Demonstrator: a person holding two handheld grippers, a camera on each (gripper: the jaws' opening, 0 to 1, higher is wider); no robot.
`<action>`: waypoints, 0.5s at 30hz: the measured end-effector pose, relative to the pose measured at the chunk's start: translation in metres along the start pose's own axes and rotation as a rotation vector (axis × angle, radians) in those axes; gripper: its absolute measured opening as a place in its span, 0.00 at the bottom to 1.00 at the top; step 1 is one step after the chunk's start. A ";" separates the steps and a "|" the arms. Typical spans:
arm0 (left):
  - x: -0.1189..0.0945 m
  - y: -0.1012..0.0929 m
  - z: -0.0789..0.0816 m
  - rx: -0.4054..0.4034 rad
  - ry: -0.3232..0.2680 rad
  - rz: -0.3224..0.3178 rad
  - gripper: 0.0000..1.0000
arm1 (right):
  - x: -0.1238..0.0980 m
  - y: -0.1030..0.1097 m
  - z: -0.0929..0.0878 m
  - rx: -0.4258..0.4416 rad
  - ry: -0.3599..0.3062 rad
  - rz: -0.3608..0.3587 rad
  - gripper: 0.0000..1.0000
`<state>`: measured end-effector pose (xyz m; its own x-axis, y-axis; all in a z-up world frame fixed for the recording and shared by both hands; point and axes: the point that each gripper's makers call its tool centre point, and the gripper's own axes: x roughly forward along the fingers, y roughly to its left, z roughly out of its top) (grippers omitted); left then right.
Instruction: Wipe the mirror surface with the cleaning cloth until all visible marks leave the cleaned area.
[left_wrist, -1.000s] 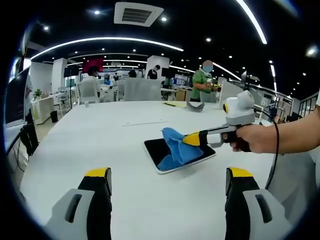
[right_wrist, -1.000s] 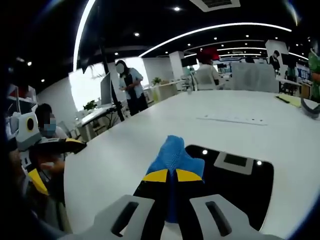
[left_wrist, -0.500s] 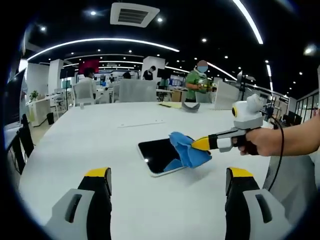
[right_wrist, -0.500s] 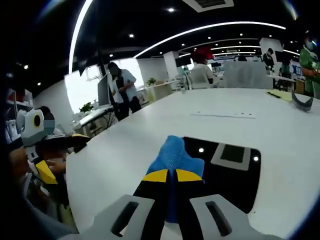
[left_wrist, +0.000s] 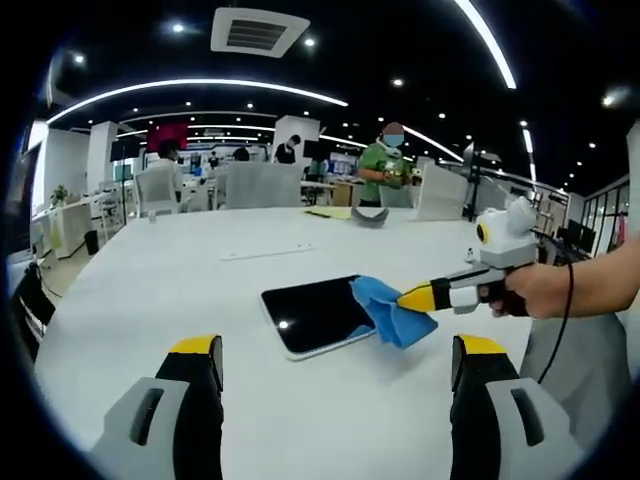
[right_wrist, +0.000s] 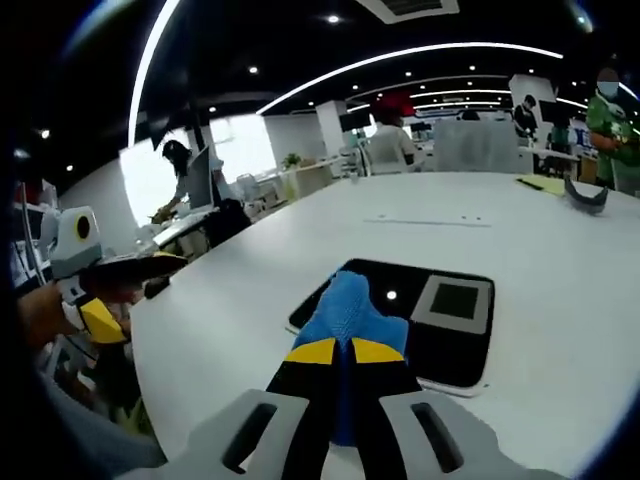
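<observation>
Where cloth overlaps mirror, that corner hidden.

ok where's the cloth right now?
The blue cloth is pinched in the right tongs, resting over the near edge of the mirror on the white table; in the left gripper view it sits right of centre.

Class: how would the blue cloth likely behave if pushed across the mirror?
The blue cloth bunches and droops from the right tool, so it is probably floppy and light. On the glossy mirror, it would likely slide, folding rather than holding shape.
</observation>
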<state>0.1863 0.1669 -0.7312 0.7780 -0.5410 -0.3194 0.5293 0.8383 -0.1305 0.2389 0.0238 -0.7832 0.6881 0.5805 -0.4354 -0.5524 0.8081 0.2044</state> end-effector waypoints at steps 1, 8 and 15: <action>0.000 -0.001 0.000 0.000 0.000 -0.003 0.96 | -0.002 -0.002 -0.002 0.002 0.002 -0.005 0.00; 0.005 -0.009 0.001 0.009 -0.003 -0.031 0.96 | -0.015 -0.006 -0.010 0.005 0.016 -0.035 0.00; 0.007 -0.017 0.000 0.015 0.000 -0.059 0.96 | -0.033 -0.017 -0.023 0.002 0.039 -0.080 0.00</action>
<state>0.1827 0.1484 -0.7317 0.7454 -0.5896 -0.3112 0.5795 0.8037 -0.1348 0.2151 -0.0116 -0.7922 0.7113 0.5095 -0.4843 -0.4953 0.8521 0.1690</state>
